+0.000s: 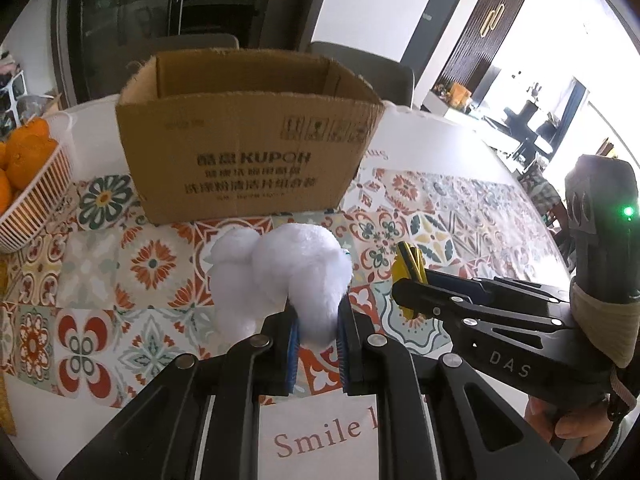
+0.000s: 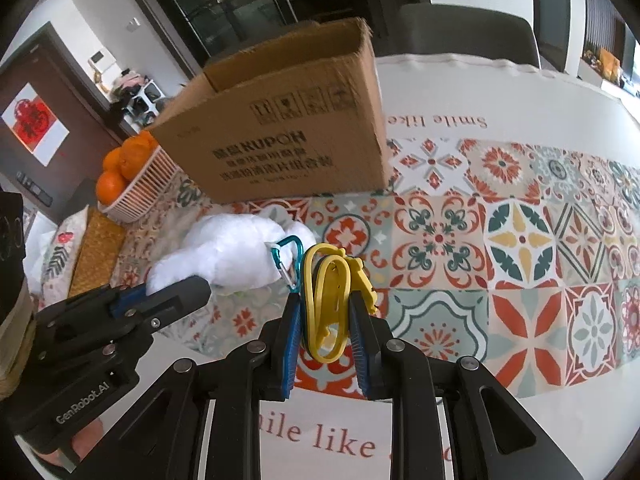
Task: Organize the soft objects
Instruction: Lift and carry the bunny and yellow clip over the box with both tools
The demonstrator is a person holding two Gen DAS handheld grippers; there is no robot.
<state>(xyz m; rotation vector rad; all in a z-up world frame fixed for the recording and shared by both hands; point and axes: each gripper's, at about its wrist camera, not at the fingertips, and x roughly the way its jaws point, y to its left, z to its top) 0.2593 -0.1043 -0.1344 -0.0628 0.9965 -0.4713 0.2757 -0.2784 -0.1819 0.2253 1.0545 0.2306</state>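
Note:
My left gripper [image 1: 317, 322] is shut on a white plush toy [image 1: 280, 272] and holds it just in front of an open cardboard box [image 1: 248, 152]. The plush also shows in the right wrist view [image 2: 232, 256], with a teal carabiner [image 2: 289, 260] clipped to it. My right gripper [image 2: 325, 312] is shut on a soft yellow toy [image 2: 332, 300]; in the left wrist view this gripper [image 1: 406, 276] is to the right of the plush, with the yellow toy [image 1: 408, 264] at its tip. The box [image 2: 288, 136] stands behind both.
A white basket of oranges [image 1: 28, 176] stands left of the box, also in the right wrist view [image 2: 132, 184]. A patterned tablecloth [image 2: 500, 248] covers the table. Chairs [image 2: 472, 36] stand behind the far edge.

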